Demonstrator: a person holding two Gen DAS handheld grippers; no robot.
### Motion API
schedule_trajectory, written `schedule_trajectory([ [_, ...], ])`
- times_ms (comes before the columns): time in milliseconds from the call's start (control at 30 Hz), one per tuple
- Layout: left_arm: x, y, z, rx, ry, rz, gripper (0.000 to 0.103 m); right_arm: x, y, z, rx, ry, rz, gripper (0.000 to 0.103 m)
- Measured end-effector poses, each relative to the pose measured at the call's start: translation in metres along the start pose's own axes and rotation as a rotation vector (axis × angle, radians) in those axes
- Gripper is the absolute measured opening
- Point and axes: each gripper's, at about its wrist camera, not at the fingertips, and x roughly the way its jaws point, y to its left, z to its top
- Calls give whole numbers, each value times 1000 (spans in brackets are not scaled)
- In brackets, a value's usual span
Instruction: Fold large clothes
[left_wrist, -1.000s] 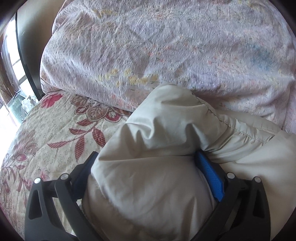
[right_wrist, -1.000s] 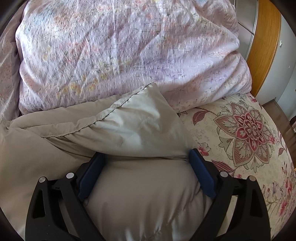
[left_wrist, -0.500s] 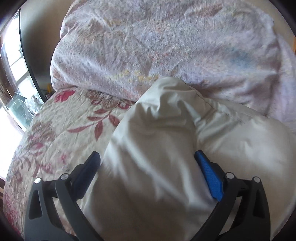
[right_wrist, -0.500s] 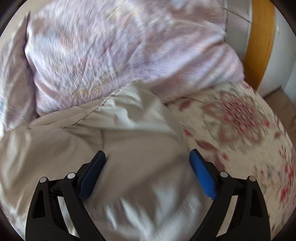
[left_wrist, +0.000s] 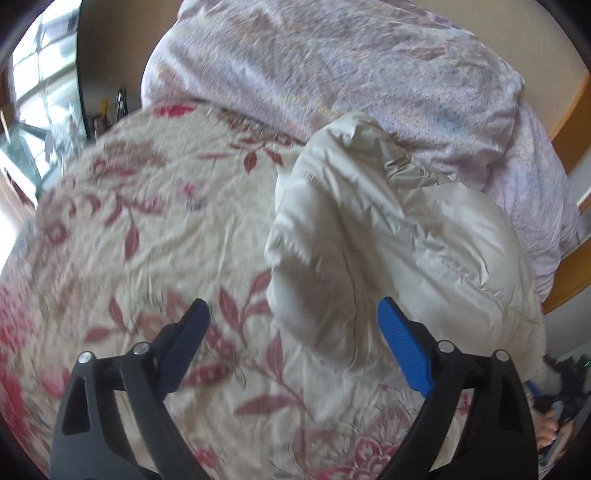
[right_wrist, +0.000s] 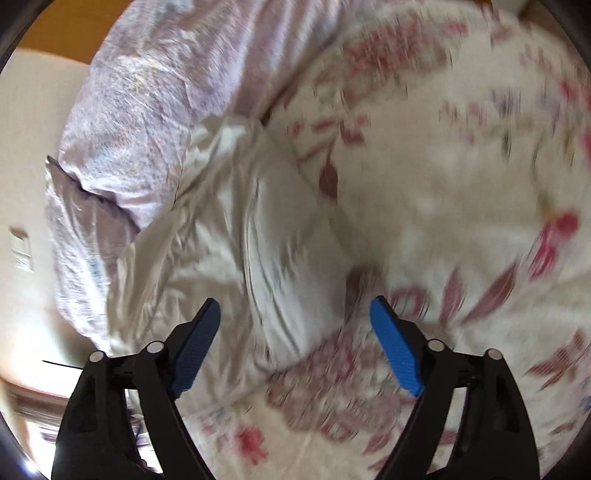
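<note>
A pale beige padded jacket lies bunched on a floral bedspread, its far end against a lilac quilt. My left gripper hovers over the bedspread just short of the jacket's near end; its jaws are closing, and only the jacket's lower edge reaches between the blue pads, untouched. In the right wrist view the jacket runs up the middle. My right gripper is above its near end, jaws closing, with cloth between the pads but not pressed. The picture is blurred.
The lilac quilt is heaped along the far side of the bed, also seen as the lilac quilt. A wooden bed frame is at the right. A window is at the far left. A hand shows at the lower right.
Both grippers have let the jacket go and pulled back from it. The left view swung left over the bedspread. The right view rolled, so the quilt now lies at upper left.
</note>
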Motion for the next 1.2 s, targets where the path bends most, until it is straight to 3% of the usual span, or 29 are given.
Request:
schedule_trajectory([
  [100,7,4,-12,-56,45,-37,81,11,-7,-8,44,43,64,74],
  [233,21,0,-20,-98,75,-85,72,17,-3,-14,62,34,129,68],
  [300,30,-1,-21,-151,84,-123,61,20,-3,-13,72,19,144,62],
  [467,39,-1,-21,-262,50,-200,39,23,-11,-15,106,-14,182,30],
  [600,29,0,-25,-303,-16,-229,21,17,-13,-19,116,-41,244,20],
  [833,-12,10,-39,-266,-95,-247,17,-8,-8,-36,67,-42,315,16],
  [1200,-73,51,-96,-249,-61,-255,17,-40,-39,-100,6,52,338,16],
])
